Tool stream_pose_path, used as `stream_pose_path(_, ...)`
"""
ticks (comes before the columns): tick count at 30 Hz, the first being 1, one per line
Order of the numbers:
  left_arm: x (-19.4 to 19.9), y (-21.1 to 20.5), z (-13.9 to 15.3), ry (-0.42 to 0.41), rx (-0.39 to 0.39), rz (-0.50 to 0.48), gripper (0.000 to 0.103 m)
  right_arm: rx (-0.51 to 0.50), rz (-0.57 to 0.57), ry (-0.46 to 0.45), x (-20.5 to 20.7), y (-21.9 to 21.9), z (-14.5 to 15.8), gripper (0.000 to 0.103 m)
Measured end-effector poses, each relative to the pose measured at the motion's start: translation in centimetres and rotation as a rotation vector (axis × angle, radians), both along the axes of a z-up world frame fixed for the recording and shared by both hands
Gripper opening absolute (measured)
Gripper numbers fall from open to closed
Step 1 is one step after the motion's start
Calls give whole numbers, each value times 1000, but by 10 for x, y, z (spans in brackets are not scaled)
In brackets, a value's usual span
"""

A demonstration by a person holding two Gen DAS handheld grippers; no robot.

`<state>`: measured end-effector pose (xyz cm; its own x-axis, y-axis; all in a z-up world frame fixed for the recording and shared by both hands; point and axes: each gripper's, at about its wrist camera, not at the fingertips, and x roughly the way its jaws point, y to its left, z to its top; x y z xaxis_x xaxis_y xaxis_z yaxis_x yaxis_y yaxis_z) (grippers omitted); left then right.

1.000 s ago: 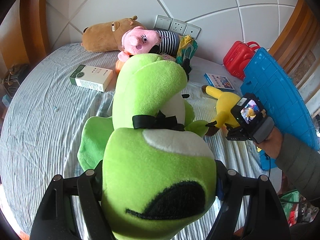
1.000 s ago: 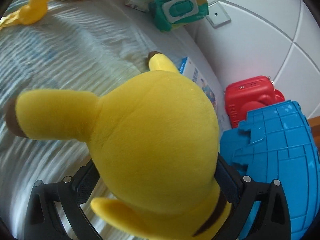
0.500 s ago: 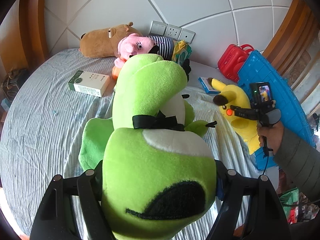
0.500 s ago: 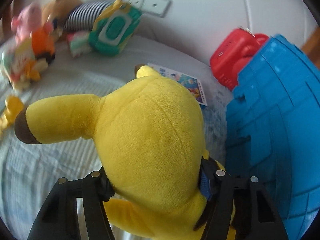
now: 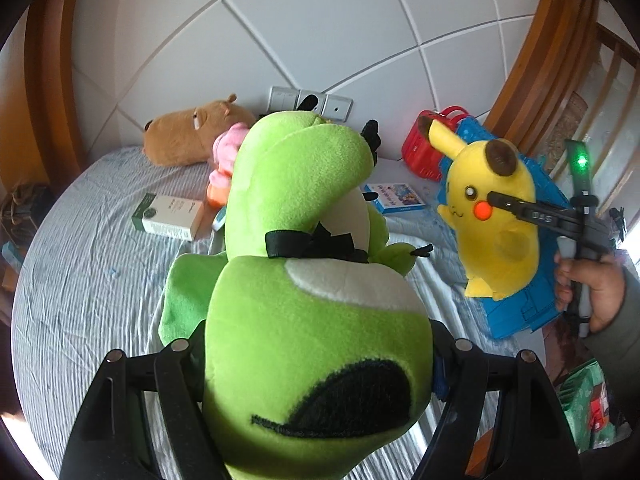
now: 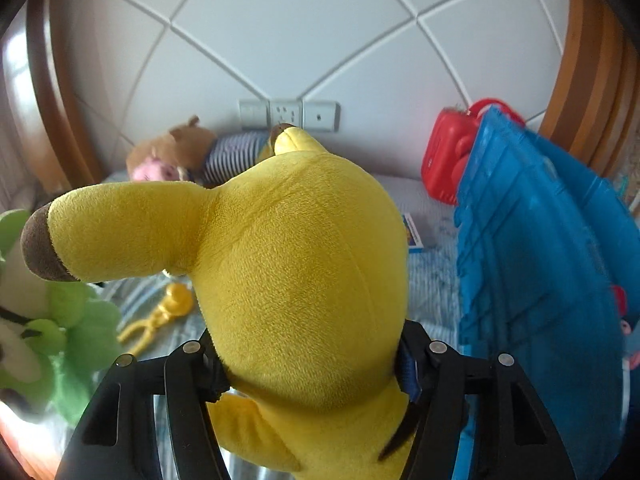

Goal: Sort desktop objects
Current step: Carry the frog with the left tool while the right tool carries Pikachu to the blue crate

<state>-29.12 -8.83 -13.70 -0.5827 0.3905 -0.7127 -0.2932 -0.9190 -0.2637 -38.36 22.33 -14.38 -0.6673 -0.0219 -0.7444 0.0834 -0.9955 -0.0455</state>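
My left gripper (image 5: 318, 354) is shut on a big green plush toy (image 5: 312, 288) with a black bow, held above the striped bed cover (image 5: 80, 280). My right gripper (image 6: 314, 364) is shut on a yellow Pikachu plush (image 6: 296, 276), held in the air. In the left wrist view the Pikachu plush (image 5: 492, 212) hangs at the right in front of a blue plastic crate (image 5: 532, 300), and the green plush shows at the left edge of the right wrist view (image 6: 60, 332).
A brown capybara plush (image 5: 188, 136), a pink pig plush (image 5: 226, 156), a white-green box (image 5: 168, 216), a small picture box (image 5: 396, 198) and a red case (image 5: 428, 148) lie by the white padded wall. A yellow toy (image 6: 160, 316) lies on the cover.
My right gripper has lifted the Pikachu plush off the bed and turned it upright beside the blue crate. My left gripper has raised the green plush a little.
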Motion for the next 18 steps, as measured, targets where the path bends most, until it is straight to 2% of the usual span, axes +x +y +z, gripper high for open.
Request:
stream_pose_path(8, 3, 31, 46, 89, 6, -54, 76, -39, 12, 151, 77, 5, 98, 64)
stream_pose_path(14, 0, 79, 83, 160, 5, -94, 76, -78, 6, 261, 118, 45, 154, 64)
stream_pose_path(18, -5, 127, 106, 188, 27, -117, 76, -81, -14, 324, 138, 89, 188, 65)
